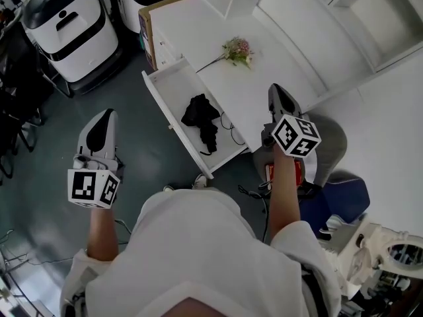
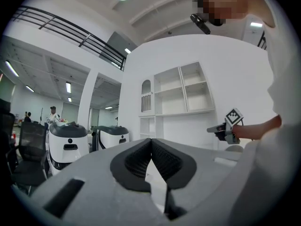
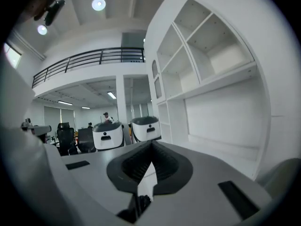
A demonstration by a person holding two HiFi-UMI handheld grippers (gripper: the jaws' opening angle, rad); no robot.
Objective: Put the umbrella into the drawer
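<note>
Both claws, my left gripper (image 1: 104,116) and right gripper (image 1: 279,92), are pressed together and empty. If I push the open drawer (image 1: 173,84) shut carelessly, I risk pinching the loose strap of the umbrella (image 1: 201,119).

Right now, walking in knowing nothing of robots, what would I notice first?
Your eye goes first to the black umbrella lying in the open white drawer, mid-picture in the head view. On either side the person holds the left gripper and the right gripper, both shut and empty. A small bunch of flowers lies on the white top beyond the drawer.
</note>
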